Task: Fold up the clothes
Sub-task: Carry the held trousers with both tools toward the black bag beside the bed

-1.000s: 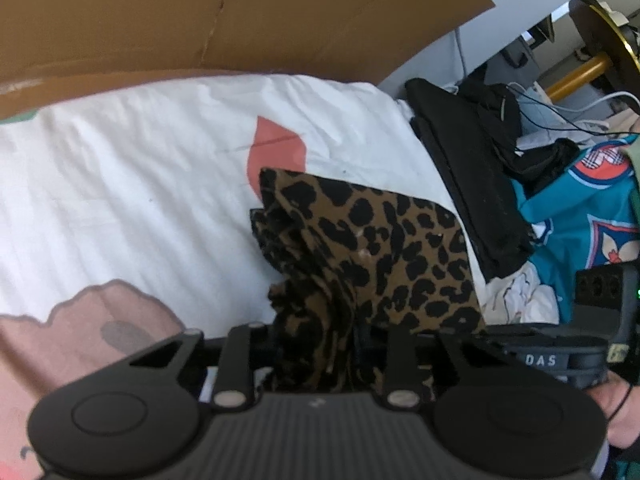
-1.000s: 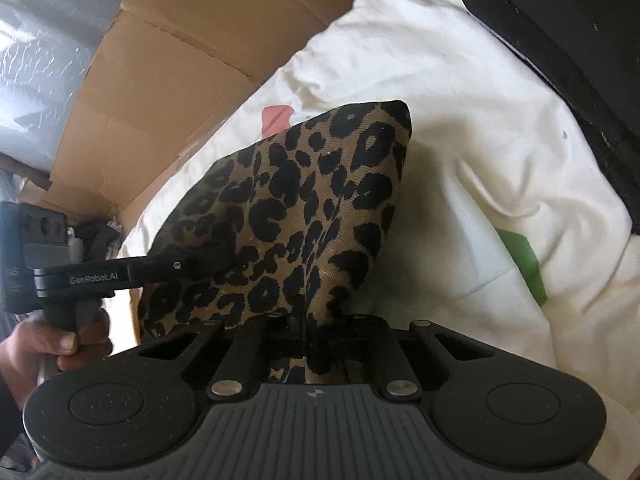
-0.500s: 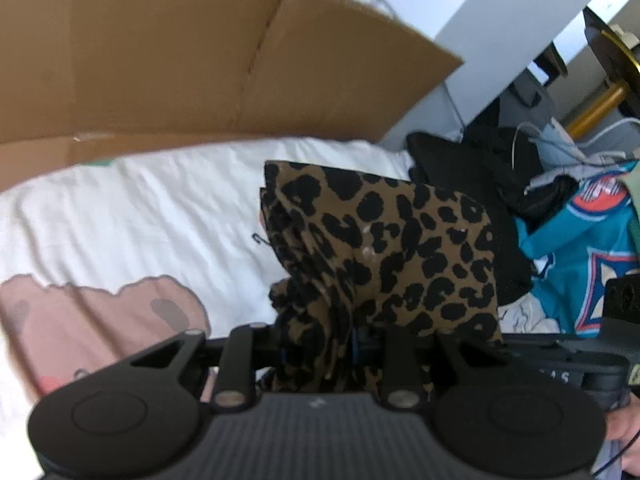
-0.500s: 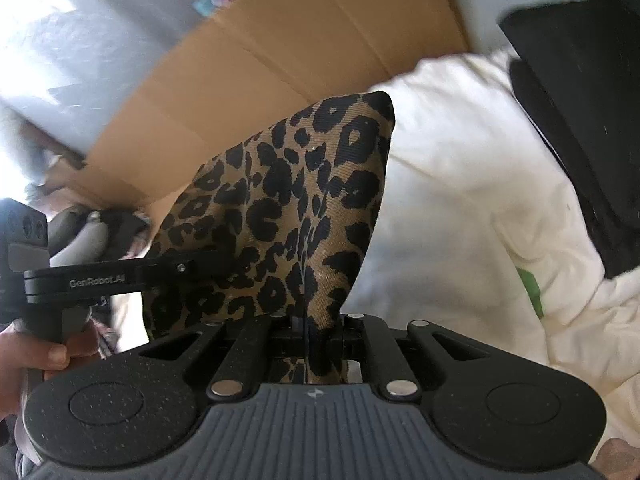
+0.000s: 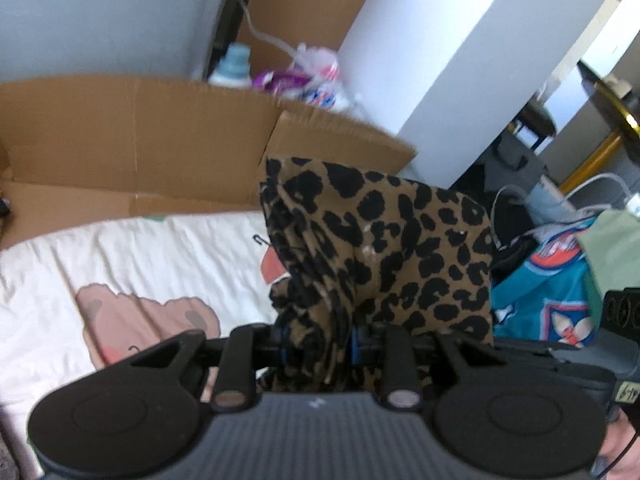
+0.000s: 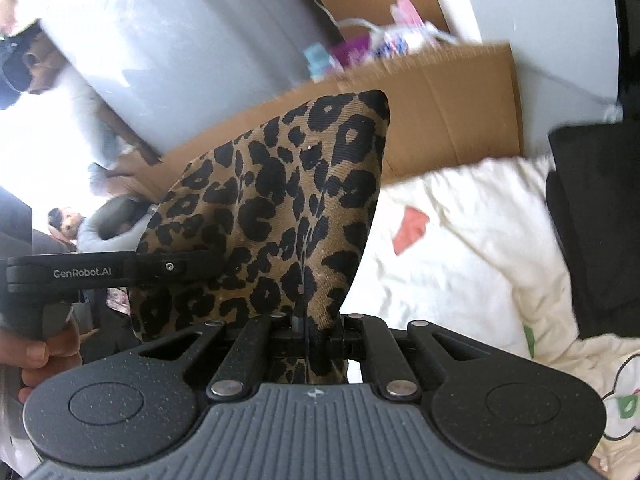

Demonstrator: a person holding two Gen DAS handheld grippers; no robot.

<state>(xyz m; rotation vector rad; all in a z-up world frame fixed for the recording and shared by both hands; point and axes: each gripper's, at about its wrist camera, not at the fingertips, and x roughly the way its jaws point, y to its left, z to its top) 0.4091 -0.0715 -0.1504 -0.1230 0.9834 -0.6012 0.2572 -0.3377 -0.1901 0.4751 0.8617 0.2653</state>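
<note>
Brown-and-black leopard-print fabric garment (image 5: pixel 384 248), clamped at its near edge by left gripper (image 5: pixel 318 344) and right gripper (image 6: pixel 308 330), spans between them above the white printed bedsheet (image 5: pixel 132 264).

White printed bedsheet (image 5: pixel 160 264) in front of a brown cardboard sheet (image 5: pixel 132 136); beyond it, blurred, possibly a bottle (image 5: pixel 234 66); a white wall (image 5: pixel 432 52) at far right.

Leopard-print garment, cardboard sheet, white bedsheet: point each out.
leopard-print garment (image 5: pixel 400 248), left wrist view, on its spotted front panel.
cardboard sheet (image 5: pixel 132 136), left wrist view, on its upright flat face.
white bedsheet (image 6: pixel 460 256), right wrist view, on a bare cream patch.
</note>
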